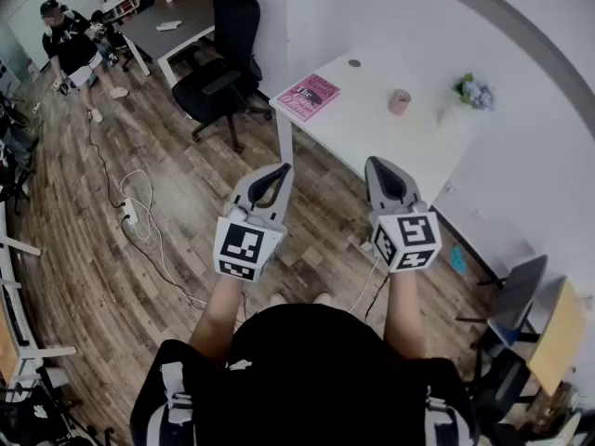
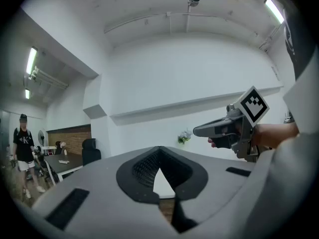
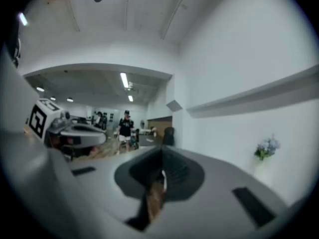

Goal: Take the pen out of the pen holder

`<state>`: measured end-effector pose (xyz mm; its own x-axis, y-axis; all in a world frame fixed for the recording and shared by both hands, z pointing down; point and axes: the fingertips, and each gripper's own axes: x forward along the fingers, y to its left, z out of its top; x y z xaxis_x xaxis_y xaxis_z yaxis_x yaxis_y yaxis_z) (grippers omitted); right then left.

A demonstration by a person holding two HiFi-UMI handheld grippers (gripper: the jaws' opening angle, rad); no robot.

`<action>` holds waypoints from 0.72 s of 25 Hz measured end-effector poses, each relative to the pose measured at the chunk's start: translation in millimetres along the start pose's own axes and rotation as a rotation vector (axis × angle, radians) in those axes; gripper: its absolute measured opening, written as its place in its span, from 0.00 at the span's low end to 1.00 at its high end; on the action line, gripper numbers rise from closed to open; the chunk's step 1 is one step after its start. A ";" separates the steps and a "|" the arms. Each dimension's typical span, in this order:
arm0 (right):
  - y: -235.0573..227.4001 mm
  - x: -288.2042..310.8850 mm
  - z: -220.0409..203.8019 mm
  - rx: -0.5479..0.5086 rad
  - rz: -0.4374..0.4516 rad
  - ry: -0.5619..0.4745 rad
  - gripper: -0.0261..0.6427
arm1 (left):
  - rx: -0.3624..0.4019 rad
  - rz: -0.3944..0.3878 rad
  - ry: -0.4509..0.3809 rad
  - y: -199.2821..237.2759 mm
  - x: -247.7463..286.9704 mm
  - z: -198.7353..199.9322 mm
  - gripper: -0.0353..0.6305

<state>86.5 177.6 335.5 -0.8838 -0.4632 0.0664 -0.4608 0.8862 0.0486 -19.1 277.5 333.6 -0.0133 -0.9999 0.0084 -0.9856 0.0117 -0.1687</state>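
While both grippers are held level over the floor, neither has reached the table; findings follow, largest item first. Room: one open office with white walls and a wood-plank floor (image 1: 84, 249) filling the left and centre of the head view. Tables: two; one white table (image 1: 372, 133) at upper right against the wall, one grey desk (image 1: 181, 17) at upper left. Chairs: two; one black office chair (image 1: 228, 54) at top centre between the two tables, one grey chair (image 1: 522, 286) at lower right. Persons besides the wearer: one, standing at the far upper left (image 1: 67, 49). Grippers: two, side by side at frame centre; the left gripper (image 1: 282, 169) has its jaws meeting at the tips with nothing between them; the right gripper (image 1: 376, 163) has its jaws pressed together and is likewise empty. Items on the white table: one pink book (image 1: 310, 97) at its left corner; one pot of flowers (image 1: 474, 91) at its far right; one pen holder (image 1: 399, 102), a small pinkish cup, upright between book and flowers, well apart from both grippers; a pen inside it is too small to make out. Floor: one power strip (image 1: 129, 214) with a pale cable, left of centre.
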 end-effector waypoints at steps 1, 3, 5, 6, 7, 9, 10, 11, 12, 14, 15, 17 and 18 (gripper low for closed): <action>1.0 0.0 0.2 0.004 -0.001 -0.001 0.09 | 0.001 0.002 0.002 1.0 -1.2 -0.2 0.09; 2.1 0.2 0.5 0.013 0.001 -0.006 0.09 | 0.004 0.004 0.004 2.7 -2.3 -0.6 0.09; 2.5 0.9 0.7 0.019 0.008 -0.015 0.09 | 0.006 0.005 0.005 3.6 -1.6 -0.8 0.09; 3.0 1.1 0.6 0.022 0.015 -0.017 0.09 | 0.007 0.006 0.006 3.6 -1.0 -1.0 0.09; 3.8 1.0 0.3 0.023 0.023 -0.018 0.09 | 0.007 0.007 0.007 3.3 -0.6 -1.1 0.09; 4.4 0.2 -1.5 0.022 0.033 -0.012 0.09 | 0.007 0.012 0.009 1.6 0.2 -1.6 0.09; 3.8 -0.1 -3.3 0.019 0.036 -0.007 0.09 | 0.006 0.015 0.011 0.5 0.6 -2.2 0.09; 2.6 -0.2 -5.6 0.015 0.038 -0.003 0.09 | 0.004 0.018 0.014 -0.9 1.4 -3.1 0.09; 0.8 -0.2 -7.9 0.014 0.042 0.001 0.09 | 0.003 0.021 0.017 -2.5 2.4 -4.1 0.09; -3.2 -0.4 -12.4 0.023 0.053 0.005 0.09 | 0.002 0.026 0.026 -7.0 4.7 -6.6 0.09; -5.2 -1.5 -15.1 0.029 0.058 0.007 0.09 | 0.002 0.027 0.031 -10.1 5.5 -8.6 0.09; -9.1 -4.8 -20.4 0.034 0.068 0.014 0.09 | 0.003 0.032 0.040 -17.0 7.2 -12.9 0.09; -10.6 -6.2 -22.4 0.033 0.074 0.017 0.09 | 0.003 0.035 0.042 -19.7 8.1 -14.8 0.09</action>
<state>98.6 170.8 357.0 -0.9143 -0.3959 0.0854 -0.3965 0.9180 0.0100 -2.3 269.3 351.6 -0.0553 -0.9975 0.0442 -0.9839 0.0469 -0.1722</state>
